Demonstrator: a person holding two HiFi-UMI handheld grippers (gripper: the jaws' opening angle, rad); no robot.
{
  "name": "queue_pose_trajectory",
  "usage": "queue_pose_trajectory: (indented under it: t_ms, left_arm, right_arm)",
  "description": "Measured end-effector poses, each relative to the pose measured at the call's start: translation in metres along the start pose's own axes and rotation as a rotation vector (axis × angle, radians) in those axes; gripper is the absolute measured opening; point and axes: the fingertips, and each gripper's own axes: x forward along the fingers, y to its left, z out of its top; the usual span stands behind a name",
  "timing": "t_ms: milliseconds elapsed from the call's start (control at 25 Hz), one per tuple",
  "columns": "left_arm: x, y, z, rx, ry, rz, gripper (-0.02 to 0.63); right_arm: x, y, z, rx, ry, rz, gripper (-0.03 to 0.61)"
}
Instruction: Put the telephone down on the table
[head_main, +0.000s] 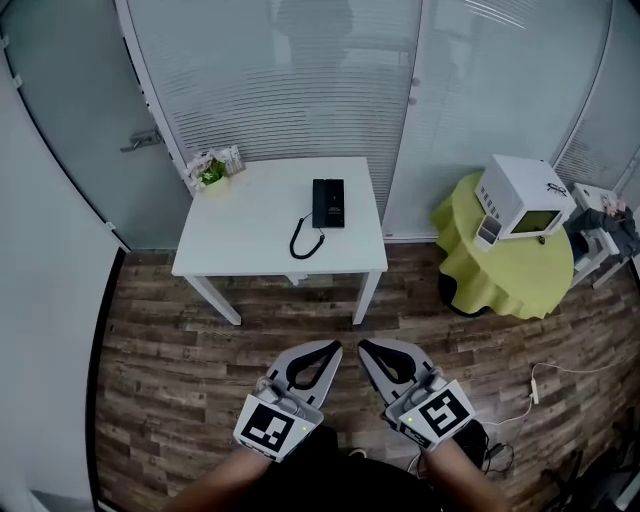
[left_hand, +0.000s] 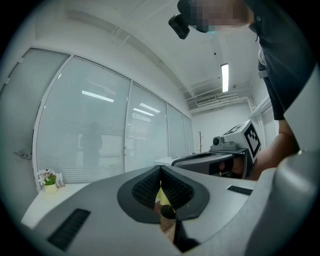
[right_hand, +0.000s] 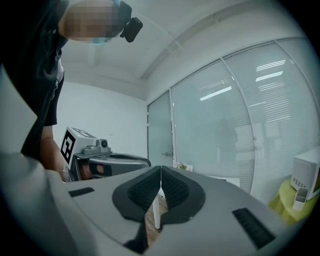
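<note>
A black telephone (head_main: 328, 202) lies on the white table (head_main: 240, 235) near its right side, its coiled cord (head_main: 303, 238) curling toward the front edge. Both grippers hover low over the wooden floor, well short of the table. My left gripper (head_main: 337, 347) is shut with nothing in it; its jaws meet tip to tip in the left gripper view (left_hand: 160, 168). Beside it my right gripper (head_main: 362, 345) is also shut and empty, and its jaws close on a thin line in the right gripper view (right_hand: 161, 169).
A small potted plant with cards (head_main: 213, 169) stands on the table's back left corner. To the right a round table with a yellow cloth (head_main: 505, 265) carries a white box-shaped appliance (head_main: 522, 197). Frosted glass walls (head_main: 300, 90) stand behind. A cable (head_main: 545, 378) lies on the floor at right.
</note>
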Motion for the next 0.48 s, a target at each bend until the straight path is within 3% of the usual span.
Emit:
queue_pose_trajectory:
  t_ms: [480]
  left_arm:
    - [0.021, 0.086, -0.009, -0.041, 0.010, -0.044, 0.009]
  right_arm:
    - [0.084, -0.027, -0.001, -0.006, 0.024, -0.021, 0.021]
